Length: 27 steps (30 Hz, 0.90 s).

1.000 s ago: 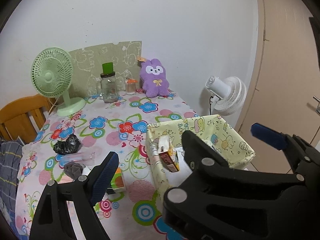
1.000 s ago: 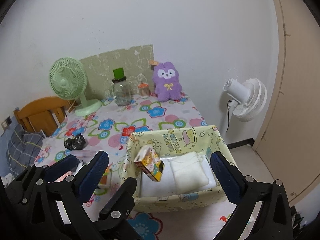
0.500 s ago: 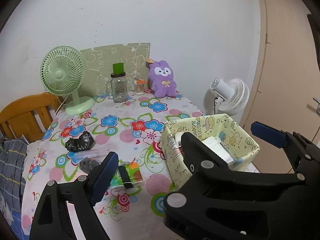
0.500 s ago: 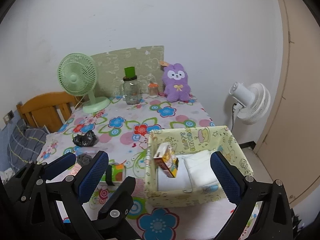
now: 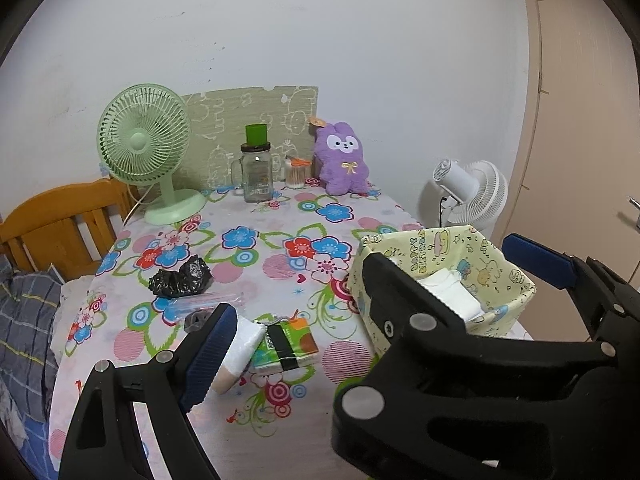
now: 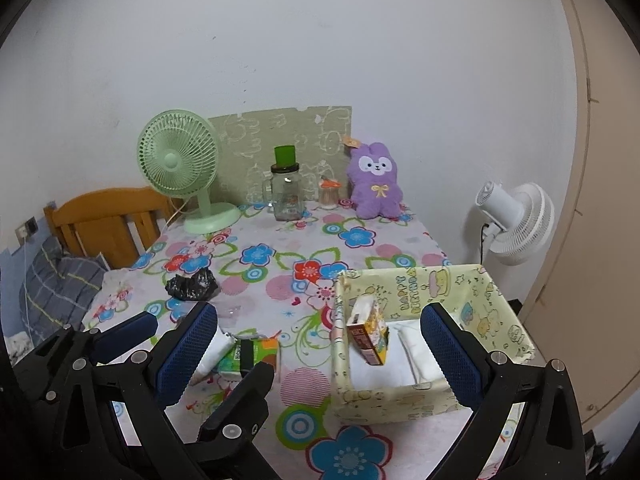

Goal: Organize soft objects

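Note:
The yellow cartoon basket [image 6: 412, 280] stands at the table's near right corner. It holds a folded white cloth [image 6: 416, 354] and an upright cartoon box [image 6: 368, 334]. Left of it lie a green tissue pack [image 5: 286, 344], a white roll [image 5: 240, 350], a crumpled black bag [image 5: 180, 278] and a small grey item [image 5: 196, 318]. A purple plush [image 5: 344, 160] sits at the far edge against the wall. My left gripper [image 5: 320, 320] hangs open above the tissue pack. My right gripper [image 6: 320, 320] is open over the basket's left side. Neither holds anything.
At the back stand a green desk fan [image 5: 144, 148], a glass jar [image 5: 256, 172] with a green cap and a small toothpick jar [image 5: 296, 172]. A white fan [image 5: 468, 196] stands on the floor to the right, by a door. A wooden headboard [image 5: 60, 224] and plaid bedding [image 5: 24, 320] lie left.
Both grippers have drawn back from the table, so more of its near part shows. The tissue pack and white roll have come into view. Both jaws have stayed equally wide.

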Tool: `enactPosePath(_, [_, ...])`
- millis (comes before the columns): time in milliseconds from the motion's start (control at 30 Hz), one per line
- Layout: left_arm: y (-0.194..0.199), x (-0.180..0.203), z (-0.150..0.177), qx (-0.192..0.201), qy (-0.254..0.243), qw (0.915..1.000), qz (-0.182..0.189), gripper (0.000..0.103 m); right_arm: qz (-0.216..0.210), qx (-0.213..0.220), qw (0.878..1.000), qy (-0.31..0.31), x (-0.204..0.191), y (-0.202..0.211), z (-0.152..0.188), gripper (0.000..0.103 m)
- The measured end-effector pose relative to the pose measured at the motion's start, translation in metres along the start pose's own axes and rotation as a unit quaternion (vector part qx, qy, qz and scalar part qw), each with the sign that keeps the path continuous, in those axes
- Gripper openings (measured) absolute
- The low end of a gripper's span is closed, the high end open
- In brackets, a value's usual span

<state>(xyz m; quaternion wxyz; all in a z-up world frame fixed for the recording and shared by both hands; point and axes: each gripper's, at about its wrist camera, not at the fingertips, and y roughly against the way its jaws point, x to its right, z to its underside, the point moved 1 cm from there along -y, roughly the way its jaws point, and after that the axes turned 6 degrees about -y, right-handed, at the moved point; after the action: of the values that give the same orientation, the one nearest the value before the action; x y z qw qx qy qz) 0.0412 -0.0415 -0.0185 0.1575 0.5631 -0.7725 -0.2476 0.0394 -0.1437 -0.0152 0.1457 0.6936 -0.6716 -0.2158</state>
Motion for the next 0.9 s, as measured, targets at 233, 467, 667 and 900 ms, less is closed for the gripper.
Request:
enactPosePath(233, [-0.008, -0.016, 0.008, -0.013, 0.008, 0.9999, 0.007, 0.09, -0.011, -0.017, 1.0, -0.008, -0.013, -0.014, 0.007, 0.103])
enactPosePath(467, [-0.014, -0.033, 0.019, -0.017, 0.027, 0.9995, 0.003, 0.09, -0.02, -0.025, 0.999, 0.007, -0.028, -0.026, 0.015, 0.103])
enactPosePath(667, [-0.022, -0.049, 0.03, -0.045, 0.055, 0.9975, -0.006, 0.094, -0.042, -0.039, 0.998, 0.008, -0.041, -0.038, 0.022, 0.103])
enactPosePath(900, [-0.025, -0.063, 0.042, -0.039, 0.055, 0.9975, -0.022, 0.094, -0.064, -0.058, 0.996, 0.023, -0.058, -0.052, 0.033, 0.102])
